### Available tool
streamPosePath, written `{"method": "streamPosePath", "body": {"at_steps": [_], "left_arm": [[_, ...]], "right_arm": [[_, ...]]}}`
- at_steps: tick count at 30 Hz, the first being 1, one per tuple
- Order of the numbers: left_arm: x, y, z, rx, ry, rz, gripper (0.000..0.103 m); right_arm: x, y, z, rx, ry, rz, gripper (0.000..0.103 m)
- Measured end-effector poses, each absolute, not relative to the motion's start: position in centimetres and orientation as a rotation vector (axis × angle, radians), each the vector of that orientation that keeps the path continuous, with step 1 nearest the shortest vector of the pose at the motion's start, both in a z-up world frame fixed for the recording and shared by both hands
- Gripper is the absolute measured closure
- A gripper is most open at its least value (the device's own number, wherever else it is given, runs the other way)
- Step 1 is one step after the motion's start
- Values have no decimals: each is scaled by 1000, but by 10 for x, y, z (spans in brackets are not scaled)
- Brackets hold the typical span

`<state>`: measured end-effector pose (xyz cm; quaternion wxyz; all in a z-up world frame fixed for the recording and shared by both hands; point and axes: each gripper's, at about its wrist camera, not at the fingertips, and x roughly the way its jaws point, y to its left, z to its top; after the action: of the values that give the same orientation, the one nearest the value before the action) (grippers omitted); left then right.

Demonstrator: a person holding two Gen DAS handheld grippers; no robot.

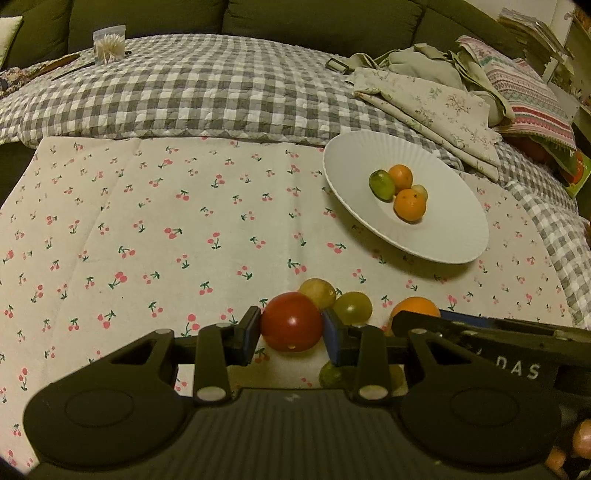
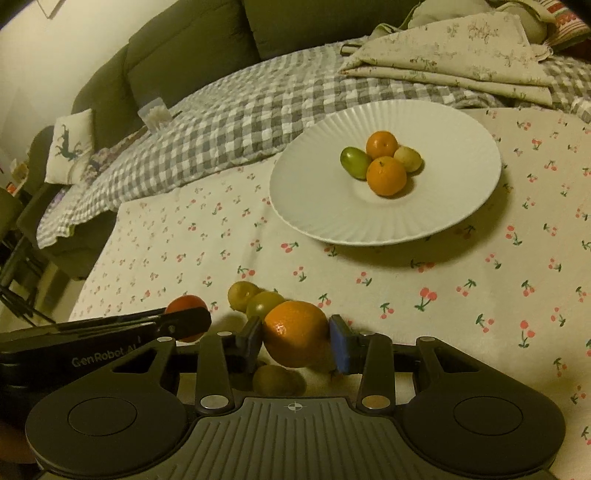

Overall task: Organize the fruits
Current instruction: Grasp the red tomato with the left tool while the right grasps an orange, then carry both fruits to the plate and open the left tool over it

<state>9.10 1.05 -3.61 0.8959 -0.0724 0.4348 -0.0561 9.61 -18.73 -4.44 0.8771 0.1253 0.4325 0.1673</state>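
Fruits lie in two groups on the cherry-print cloth (image 1: 147, 229), which is spread over a grey checked quilt (image 1: 207, 88) in front of a dark green sofa (image 1: 314, 14); folded floral fabric (image 1: 428, 107) sits on the quilt behind the white ribbed plate (image 1: 461, 229); the plate rests on the cloth and holds two oranges (image 2: 386, 175), a green fruit (image 2: 354, 162) and a pale yellowish fruit (image 2: 408, 158), all clustered touching at its centre; a clear tub of cotton swabs (image 1: 109, 42) stands far back on the quilt; the left gripper (image 1: 291, 328) has its blue pads pressed on either side of a red tomato (image 1: 291, 321), closed on it just above the cloth; the right gripper (image 2: 297, 336) likewise clamps an orange (image 2: 295, 332) between its pads, close beside the left one; just beyond the two held fruits, two yellow-green grapes (image 1: 352, 306) lie touching each other on the cloth; another greenish fruit (image 2: 277, 380) lies under the grippers, partly hidden by the right gripper's body.
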Motion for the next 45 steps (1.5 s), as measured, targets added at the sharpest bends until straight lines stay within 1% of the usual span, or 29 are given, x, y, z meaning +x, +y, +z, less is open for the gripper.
{"method": "streamPosePath", "body": {"at_steps": [20, 31, 40, 45], "left_arm": [[98, -5, -21, -60, 809, -145, 69], [113, -20, -14, -14, 714, -213, 69], [133, -43, -16, 64, 641, -287, 69], [143, -55, -23, 104, 644, -332, 69]], "right_arm": [[97, -208, -12, 292, 822, 325, 65], [106, -242, 3, 355, 770, 253, 65], [124, -268, -7, 381, 753, 158, 65], [134, -257, -13, 286, 736, 154, 65]]}}
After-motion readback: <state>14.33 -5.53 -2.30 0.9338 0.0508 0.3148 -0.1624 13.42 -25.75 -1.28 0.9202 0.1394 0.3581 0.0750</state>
